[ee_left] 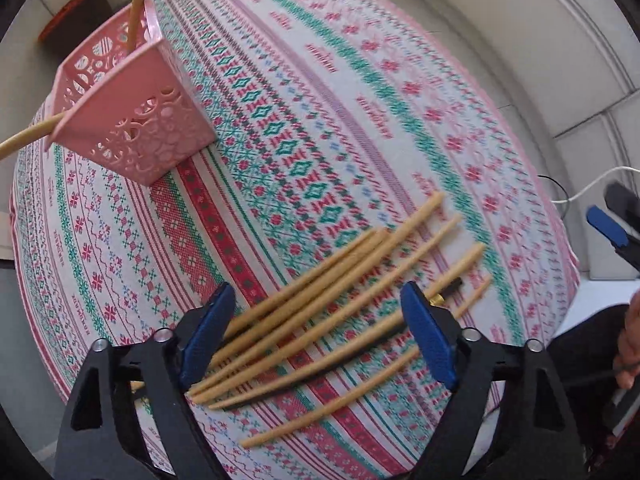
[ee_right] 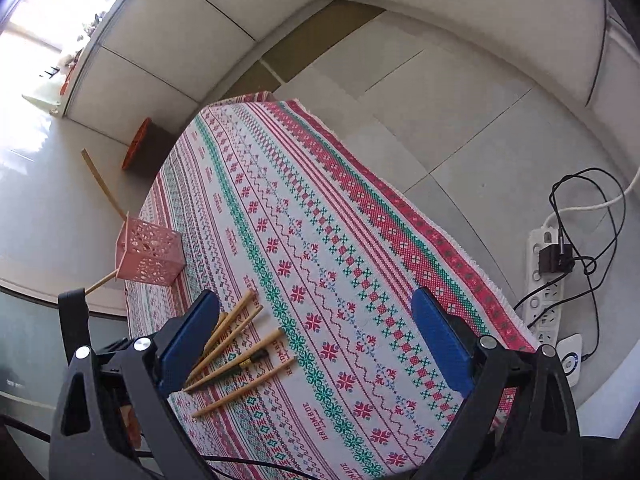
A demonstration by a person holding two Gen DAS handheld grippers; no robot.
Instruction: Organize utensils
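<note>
Several bamboo chopsticks [ee_left: 320, 320] lie in a loose fan on the patterned tablecloth [ee_left: 320, 120]; one has a black tip with a gold band [ee_left: 450, 285]. My left gripper [ee_left: 318, 292] hangs open straight over them, with its blue pads on either side of the bunch and not pressing. A pink perforated basket [ee_left: 132, 120] stands at the far left with two chopsticks leaning out of it. In the right wrist view my right gripper [ee_right: 316, 300] is open above the cloth, and the chopsticks [ee_right: 236, 344] lie by its left finger. The basket [ee_right: 148, 256] sits at the table's left edge.
A blue pad of the right gripper [ee_left: 604, 226] and a hand [ee_left: 632, 340] show at the right edge. On the floor are a power strip with cables [ee_right: 548, 280] to the right and a dark orange-rimmed container [ee_right: 138, 148] beyond the table. Patterned cloth [ee_right: 360, 240] stretches ahead.
</note>
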